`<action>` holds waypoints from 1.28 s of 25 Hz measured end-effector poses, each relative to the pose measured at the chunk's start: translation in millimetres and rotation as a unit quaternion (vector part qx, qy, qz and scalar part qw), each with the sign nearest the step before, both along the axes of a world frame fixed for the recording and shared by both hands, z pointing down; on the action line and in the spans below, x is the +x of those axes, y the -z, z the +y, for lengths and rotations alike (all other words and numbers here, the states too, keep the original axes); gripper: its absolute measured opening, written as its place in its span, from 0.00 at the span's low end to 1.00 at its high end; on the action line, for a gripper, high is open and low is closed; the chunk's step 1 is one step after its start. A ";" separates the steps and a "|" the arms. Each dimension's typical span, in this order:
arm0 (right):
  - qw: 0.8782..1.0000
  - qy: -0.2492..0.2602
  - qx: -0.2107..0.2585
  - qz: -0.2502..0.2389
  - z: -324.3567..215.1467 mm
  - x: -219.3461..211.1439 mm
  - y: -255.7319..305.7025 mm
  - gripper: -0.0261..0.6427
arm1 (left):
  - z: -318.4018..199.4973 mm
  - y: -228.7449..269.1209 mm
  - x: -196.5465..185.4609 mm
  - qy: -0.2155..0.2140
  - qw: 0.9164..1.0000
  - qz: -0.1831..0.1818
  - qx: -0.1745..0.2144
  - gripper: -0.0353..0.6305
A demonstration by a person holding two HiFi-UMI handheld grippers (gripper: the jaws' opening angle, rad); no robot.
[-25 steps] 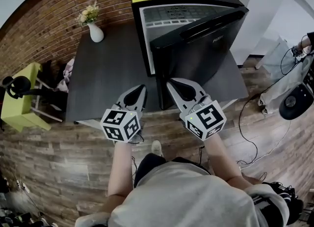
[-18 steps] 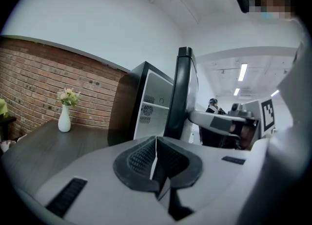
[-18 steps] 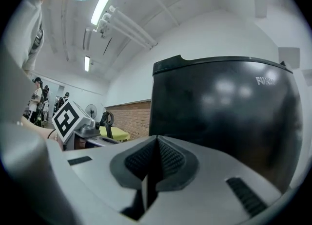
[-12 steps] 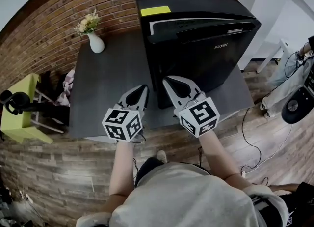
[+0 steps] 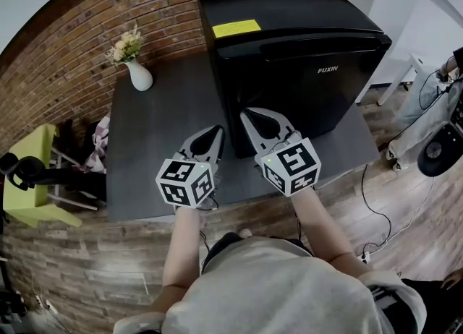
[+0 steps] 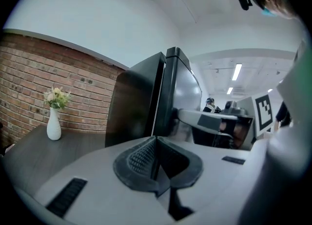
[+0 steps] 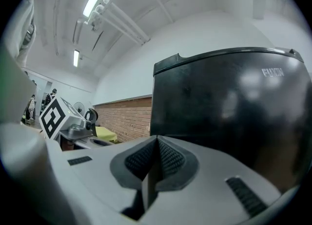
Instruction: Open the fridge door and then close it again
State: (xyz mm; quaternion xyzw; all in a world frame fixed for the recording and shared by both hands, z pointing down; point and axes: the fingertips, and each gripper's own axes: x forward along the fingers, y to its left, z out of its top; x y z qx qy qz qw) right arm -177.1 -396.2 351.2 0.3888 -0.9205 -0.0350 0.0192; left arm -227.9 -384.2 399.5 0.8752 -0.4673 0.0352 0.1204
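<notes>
A black mini fridge [image 5: 289, 43] with a yellow label [image 5: 236, 28] stands on the dark table [image 5: 155, 130]. Its door [image 5: 318, 90] lies flush against the body. My right gripper [image 5: 248, 113] is shut and empty, its tip at the lower left of the door front; I cannot tell if it touches. In the right gripper view the closed jaws [image 7: 157, 139] face the glossy door [image 7: 229, 107]. My left gripper [image 5: 215, 131] is shut and empty over the table, just left of the fridge. Its view [image 6: 156, 139] looks along the fridge's left side [image 6: 139, 102].
A white vase of flowers [image 5: 139, 74] stands at the table's back left by the brick wall [image 5: 65, 43]. A green chair [image 5: 25, 181] sits on the left floor. Cables, equipment and a person's arm [image 5: 452, 61] are at the right.
The fridge door has swung from ajar, with the white interior showing, to fully closed. Both grippers have moved forward toward the fridge, the right one following the door.
</notes>
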 end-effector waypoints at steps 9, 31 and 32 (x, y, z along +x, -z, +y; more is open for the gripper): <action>1.000 -0.023 -0.003 -0.007 -10.6 -1.1 -2.6 0.04 | -8.4 1.3 -0.1 -0.021 1.000 -0.001 0.003 0.07; 0.998 -0.023 -0.052 -0.006 40.4 62.8 -19.2 0.04 | 39.7 8.8 61.4 -0.028 1.000 -0.009 0.009 0.07; 0.998 -0.023 -0.057 -0.007 42.0 66.8 -20.6 0.04 | 40.6 8.4 64.2 -0.026 1.000 -0.011 0.008 0.07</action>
